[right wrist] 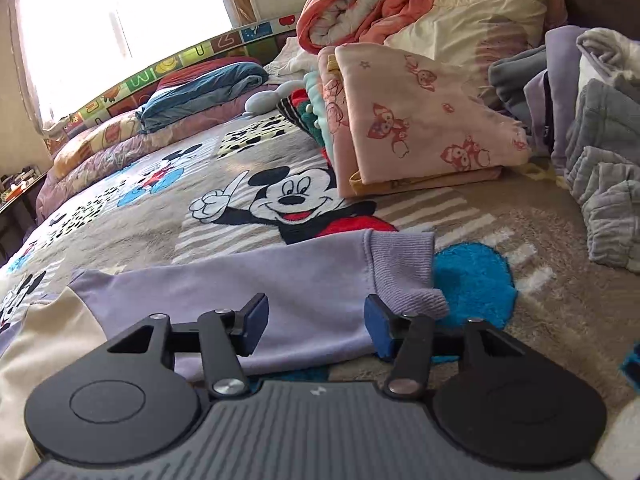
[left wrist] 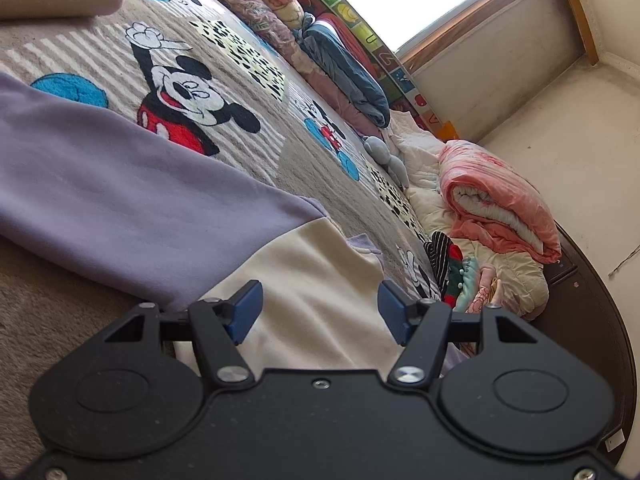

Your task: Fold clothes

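Sweatshirt (right wrist: 224, 280) lies flat on bed (right wrist: 500, 216), sleeve cuff (right wrist: 400, 264) toward the stacked clothes. Left tongs (left wrist: 318, 312) apart over cream body, empty. Right tongs (right wrist: 316, 324) apart over sleeve, nothing clamped. Risk: shallow bite catches blanket pile w/ cuff, or sleeve slips mid-fold.

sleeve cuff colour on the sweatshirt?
Lilac ribbed cuff; the body panel is cream. Best in the right wrist view.

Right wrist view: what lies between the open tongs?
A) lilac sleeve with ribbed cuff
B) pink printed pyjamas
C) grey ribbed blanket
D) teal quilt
A: the lilac sleeve lies flat on the Mickey blanket between the right tongs, whose pads stand apart without pinching it.
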Demonstrator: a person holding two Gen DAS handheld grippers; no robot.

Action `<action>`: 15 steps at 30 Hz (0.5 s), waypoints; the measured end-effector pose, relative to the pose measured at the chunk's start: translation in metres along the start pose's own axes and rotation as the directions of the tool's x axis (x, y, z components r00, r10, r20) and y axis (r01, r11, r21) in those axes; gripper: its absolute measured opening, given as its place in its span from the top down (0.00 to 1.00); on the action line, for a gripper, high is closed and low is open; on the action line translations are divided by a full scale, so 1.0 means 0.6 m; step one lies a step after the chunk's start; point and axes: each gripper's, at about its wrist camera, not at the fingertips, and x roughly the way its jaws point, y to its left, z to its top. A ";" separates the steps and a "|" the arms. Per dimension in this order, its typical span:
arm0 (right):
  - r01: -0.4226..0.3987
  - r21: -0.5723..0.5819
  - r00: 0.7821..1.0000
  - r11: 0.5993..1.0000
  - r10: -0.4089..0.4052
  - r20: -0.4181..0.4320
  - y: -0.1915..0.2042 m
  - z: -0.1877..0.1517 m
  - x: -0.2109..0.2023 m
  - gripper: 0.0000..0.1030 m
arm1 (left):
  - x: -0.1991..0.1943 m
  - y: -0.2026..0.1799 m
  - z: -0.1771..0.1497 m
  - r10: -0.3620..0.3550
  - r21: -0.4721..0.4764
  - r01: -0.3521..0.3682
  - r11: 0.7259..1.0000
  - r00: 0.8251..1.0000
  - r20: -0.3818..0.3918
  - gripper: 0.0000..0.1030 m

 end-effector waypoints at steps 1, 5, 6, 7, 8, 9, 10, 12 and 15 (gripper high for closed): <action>0.034 -0.006 0.999 0.999 -0.034 -0.014 -0.006 0.002 0.004 0.43 | 0.000 0.000 0.000 0.001 0.000 -0.001 1.000 1.000 0.000 0.39; 0.123 0.000 0.992 0.992 -0.123 -0.016 -0.026 0.008 0.006 0.47 | 0.001 0.001 0.000 0.004 -0.002 -0.004 1.000 1.000 0.001 0.39; 0.110 -0.011 0.994 0.994 -0.110 0.019 -0.023 0.008 -0.002 0.47 | 0.001 0.001 0.001 0.002 -0.001 -0.002 1.000 1.000 0.001 0.39; 0.097 -0.024 0.994 0.995 -0.096 0.054 -0.019 0.008 -0.010 0.48 | 0.001 0.000 0.001 0.000 0.001 0.000 1.000 1.000 0.001 0.39; 0.084 -0.037 0.993 0.996 -0.080 0.089 -0.015 0.009 -0.018 0.49 | 0.002 -0.001 0.002 -0.002 0.003 0.002 1.000 1.000 0.000 0.39; 0.060 -0.065 0.993 0.996 -0.053 0.104 -0.007 0.008 -0.019 0.49 | 0.002 -0.001 0.002 -0.003 0.004 0.003 1.000 1.000 -0.001 0.39; 0.055 -0.087 0.996 0.995 -0.048 0.079 -0.001 0.008 -0.012 0.51 | 0.003 -0.002 0.002 -0.003 0.005 0.003 1.000 1.000 -0.003 0.39; 0.083 -0.106 0.996 0.991 -0.086 -0.032 0.004 0.006 0.019 0.51 | 0.001 -0.001 0.003 -0.002 0.005 0.002 1.000 1.000 -0.001 0.39; 0.095 -0.066 0.994 0.993 -0.099 -0.052 -0.003 0.002 0.025 0.52 | -0.005 0.000 0.009 -0.004 0.008 0.004 1.000 1.000 0.008 0.39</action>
